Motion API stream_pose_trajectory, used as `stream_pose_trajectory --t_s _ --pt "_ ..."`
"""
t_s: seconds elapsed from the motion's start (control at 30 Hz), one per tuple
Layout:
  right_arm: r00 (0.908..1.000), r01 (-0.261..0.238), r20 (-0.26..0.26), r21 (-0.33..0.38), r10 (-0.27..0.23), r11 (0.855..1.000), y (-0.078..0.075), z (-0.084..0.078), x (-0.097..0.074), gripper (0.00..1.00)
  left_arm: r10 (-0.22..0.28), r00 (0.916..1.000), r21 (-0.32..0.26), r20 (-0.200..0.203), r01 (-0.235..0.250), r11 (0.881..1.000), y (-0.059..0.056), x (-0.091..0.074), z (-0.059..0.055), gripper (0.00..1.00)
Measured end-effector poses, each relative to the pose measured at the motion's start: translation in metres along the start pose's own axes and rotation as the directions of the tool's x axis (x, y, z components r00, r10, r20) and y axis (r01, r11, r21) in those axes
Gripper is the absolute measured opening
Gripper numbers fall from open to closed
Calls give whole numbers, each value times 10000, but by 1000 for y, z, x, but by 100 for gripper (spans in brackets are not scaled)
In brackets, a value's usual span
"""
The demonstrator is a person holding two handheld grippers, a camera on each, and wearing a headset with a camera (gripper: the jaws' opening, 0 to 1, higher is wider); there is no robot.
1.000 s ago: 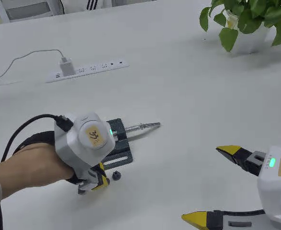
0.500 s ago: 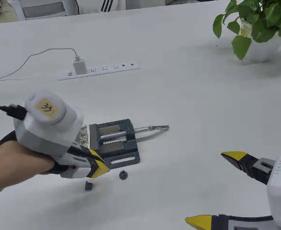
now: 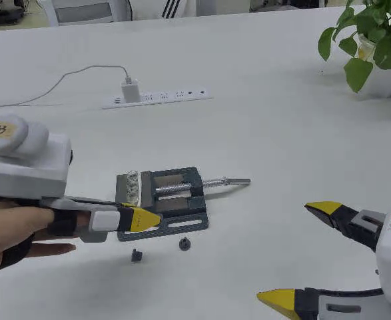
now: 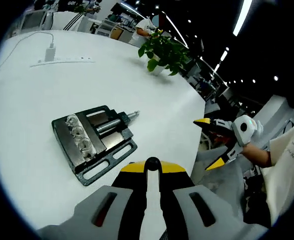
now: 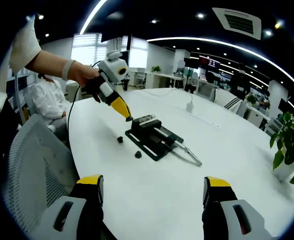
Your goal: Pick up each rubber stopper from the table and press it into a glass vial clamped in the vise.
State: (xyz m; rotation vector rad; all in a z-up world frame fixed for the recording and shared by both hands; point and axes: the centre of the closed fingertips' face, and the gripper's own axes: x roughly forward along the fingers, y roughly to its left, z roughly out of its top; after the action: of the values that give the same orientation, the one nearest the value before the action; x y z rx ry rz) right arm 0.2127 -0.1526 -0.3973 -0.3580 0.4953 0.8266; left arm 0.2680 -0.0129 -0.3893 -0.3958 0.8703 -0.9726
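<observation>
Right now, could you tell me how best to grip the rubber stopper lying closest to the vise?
Pinch its round sides, coming straight down from above: the stopper seems to stand on end on the table, clear of the vise, so jaws fit either side.

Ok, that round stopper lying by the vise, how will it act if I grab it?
The stopper looks small and round, so it may roll if nudged. Being rubber, it probably grips well and gives slightly. Likely very light.
</observation>
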Motion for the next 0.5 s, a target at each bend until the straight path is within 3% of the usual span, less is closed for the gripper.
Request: stream_pose_trajectory --t_s 0.13,0.2,0.33,0.5 --pt "9994 -258 235 -155 262 9995 3 13 4 78 -640 9946 -1040 818 724 9919 -8 -7 8 5" --pt "9985 -422 342 -306 432 9986 5 21 7 77 -1005 9880 -1654 1177 1193 9790 -13 -10 11 5" --pt "9950 -812 524 -637 845 9947 10 34 14 72 -1420 9789 -2171 1471 1720 9609 -19 -13 10 4" --pt "9886 -1297 629 -1080 1370 9857 19 49 24 67 -1998 9628 -2813 1821 2457 9276 -29 -16 6 4"
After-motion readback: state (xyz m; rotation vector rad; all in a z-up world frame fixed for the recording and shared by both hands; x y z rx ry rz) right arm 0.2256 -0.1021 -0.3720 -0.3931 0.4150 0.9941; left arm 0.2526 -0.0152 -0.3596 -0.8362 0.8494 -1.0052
